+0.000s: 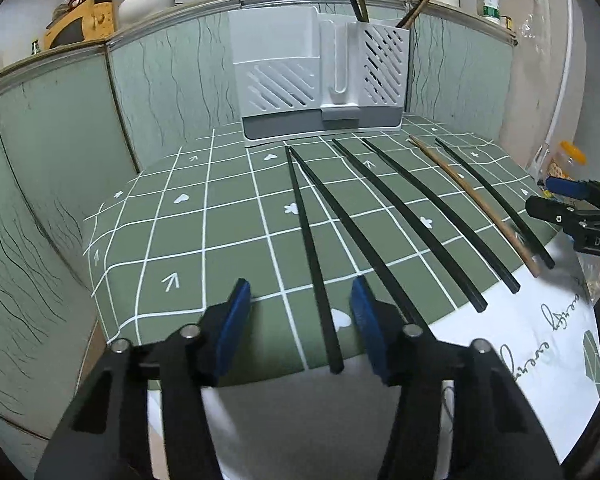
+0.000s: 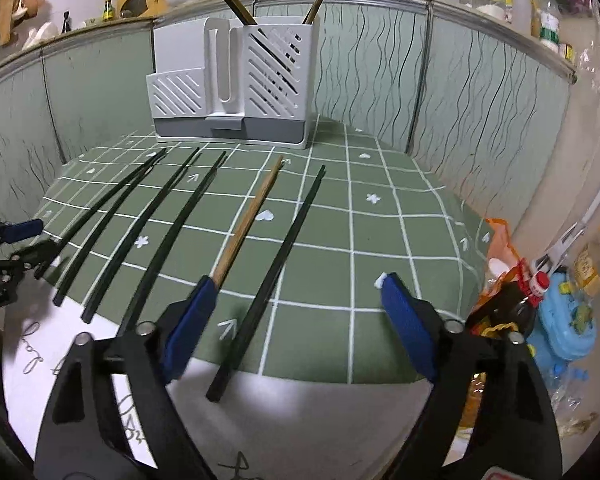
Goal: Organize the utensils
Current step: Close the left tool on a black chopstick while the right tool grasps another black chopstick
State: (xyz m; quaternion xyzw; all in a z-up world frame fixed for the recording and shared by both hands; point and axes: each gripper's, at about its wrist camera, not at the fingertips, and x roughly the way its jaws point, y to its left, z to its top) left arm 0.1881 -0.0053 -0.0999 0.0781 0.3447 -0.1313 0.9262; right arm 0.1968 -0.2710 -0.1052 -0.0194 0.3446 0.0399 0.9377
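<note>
Six loose chopsticks, five slim black ones and one brown wooden chopstick [image 2: 249, 220], lie fanned on the green grid-patterned tablecloth [image 1: 220, 216] with tips toward the white slotted plastic utensil holder [image 1: 320, 76], whose right compartment already holds several. The left gripper [image 1: 300, 316] stands with jaws apart astride the leftmost black chopstick [image 1: 312, 256], pads not touching. The right gripper [image 2: 296, 312], jaws also apart, brackets the rightmost black chopstick [image 2: 272, 276], apparently so each picks one stick.
</note>
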